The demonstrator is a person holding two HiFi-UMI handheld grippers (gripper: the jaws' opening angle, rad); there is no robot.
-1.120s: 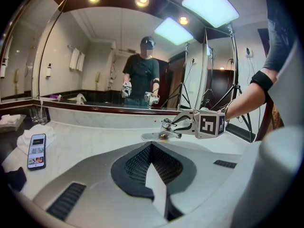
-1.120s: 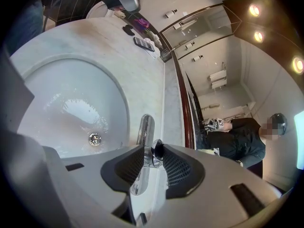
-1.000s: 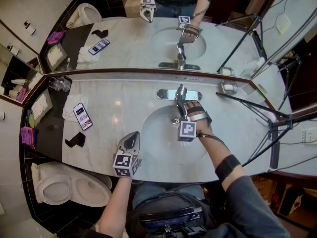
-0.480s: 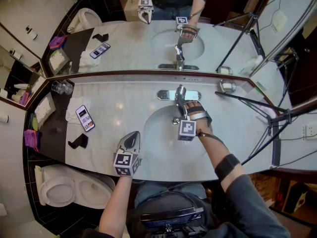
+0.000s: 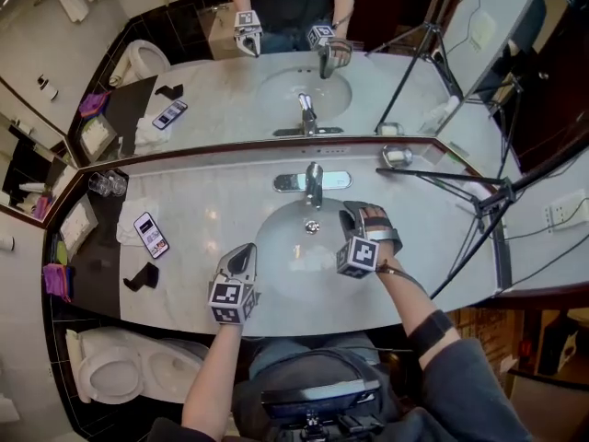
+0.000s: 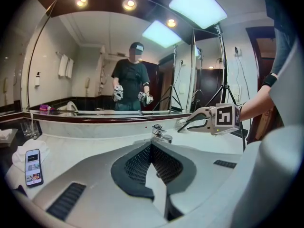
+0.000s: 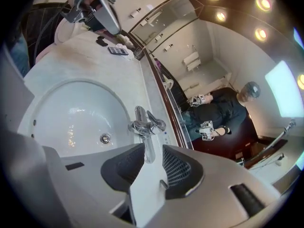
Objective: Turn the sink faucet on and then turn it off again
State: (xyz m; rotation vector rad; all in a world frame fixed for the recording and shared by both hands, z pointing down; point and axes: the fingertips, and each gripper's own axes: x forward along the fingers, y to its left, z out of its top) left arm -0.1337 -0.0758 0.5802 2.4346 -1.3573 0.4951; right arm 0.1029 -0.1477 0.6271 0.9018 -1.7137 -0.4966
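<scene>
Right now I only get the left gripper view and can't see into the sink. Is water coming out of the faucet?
Observer: No; the right gripper view shows no stream under the spout of the faucet.
Operator: Where is my left hand-held gripper?
Observer: The head view puts the left hand-held gripper above the counter, just beside the left rim of the basin.
Operator: What's down by my legs?
Observer: A white toilet, below the counter on your left.

A bathroom: sink [image 5: 281, 256], wall mirror [image 5: 230, 95], toilet [image 5: 115, 368].
</scene>
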